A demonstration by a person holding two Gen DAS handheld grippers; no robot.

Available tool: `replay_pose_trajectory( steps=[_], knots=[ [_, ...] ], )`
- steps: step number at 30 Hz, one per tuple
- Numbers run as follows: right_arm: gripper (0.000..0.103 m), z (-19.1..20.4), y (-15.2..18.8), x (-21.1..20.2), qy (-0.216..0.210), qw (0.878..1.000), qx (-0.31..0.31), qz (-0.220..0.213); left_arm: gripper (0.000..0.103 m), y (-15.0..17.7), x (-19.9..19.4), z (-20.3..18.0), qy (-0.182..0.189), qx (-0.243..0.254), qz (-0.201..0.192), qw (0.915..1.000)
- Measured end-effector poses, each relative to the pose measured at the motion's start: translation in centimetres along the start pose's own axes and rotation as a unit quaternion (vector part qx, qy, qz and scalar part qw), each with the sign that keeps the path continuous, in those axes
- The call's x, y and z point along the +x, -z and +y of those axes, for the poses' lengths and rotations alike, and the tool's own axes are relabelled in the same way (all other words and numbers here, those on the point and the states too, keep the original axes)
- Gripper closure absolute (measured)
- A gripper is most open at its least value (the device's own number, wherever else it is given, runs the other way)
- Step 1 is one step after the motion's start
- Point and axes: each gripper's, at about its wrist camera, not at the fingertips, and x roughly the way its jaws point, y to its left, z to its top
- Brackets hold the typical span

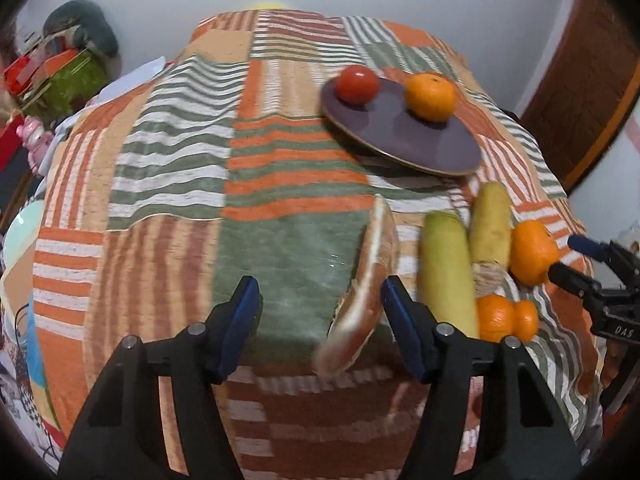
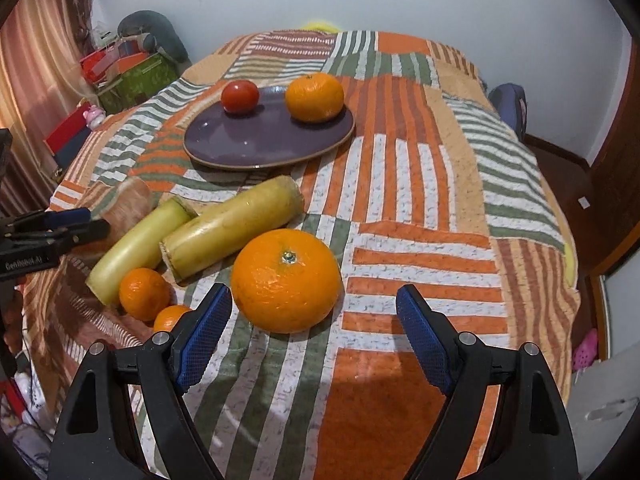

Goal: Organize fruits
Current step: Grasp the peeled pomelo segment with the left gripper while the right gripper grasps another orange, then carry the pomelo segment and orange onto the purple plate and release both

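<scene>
We see our left gripper [image 1: 320, 320] with fingers apart, a glass plate [image 1: 360, 292] tilted on its edge between them, pads not touching. Our right gripper [image 2: 312, 332] stands wide apart, the large orange [image 2: 286, 280] just ahead between its fingertips.

The left gripper [image 1: 320, 320] tilts steeply downward, its blue-padded fingers [image 1: 240, 320] parted. The right gripper [image 2: 314, 336] tilts down likewise, its fingers [image 2: 424, 340] spread wider and gripping nothing.
</scene>
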Motion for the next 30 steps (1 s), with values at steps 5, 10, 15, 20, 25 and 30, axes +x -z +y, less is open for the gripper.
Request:
replay_pose_trajectory(
  steps=[5,10,15,20,25,30],
  knots=[
    [0.021,0.5,-0.1,0.8,-0.012,1.000,-0.002,0.004,0.039,-0.4,0.4,1.3,0.002,-0.010,0.007,0.9999],
    [0.021,0.9,-0.2,1.7,-0.015,1.000,-0.007,0.010,0.039,-0.5,1.4,0.0,0.006,0.021,0.015,0.9996],
    [0.033,0.7,-0.2,2.6,-0.034,0.999,0.001,0.018,0.041,-0.5,3.0,-0.8,-0.001,0.038,0.027,0.9989],
    [0.038,0.8,-0.1,2.6,-0.045,0.999,-0.002,0.018,0.047,-0.9,3.6,-1.2,-0.003,0.042,0.016,0.9990],
    [0.039,0.7,-0.2,2.5,-0.046,0.999,0.003,0.015,0.055,-1.4,3.8,-1.5,-0.004,0.040,0.010,0.9991],
    [0.039,0.2,-0.4,1.5,-0.044,0.999,0.014,0.006,0.056,-1.4,2.8,-1.5,0.002,0.035,0.004,0.9994]
  ],
)
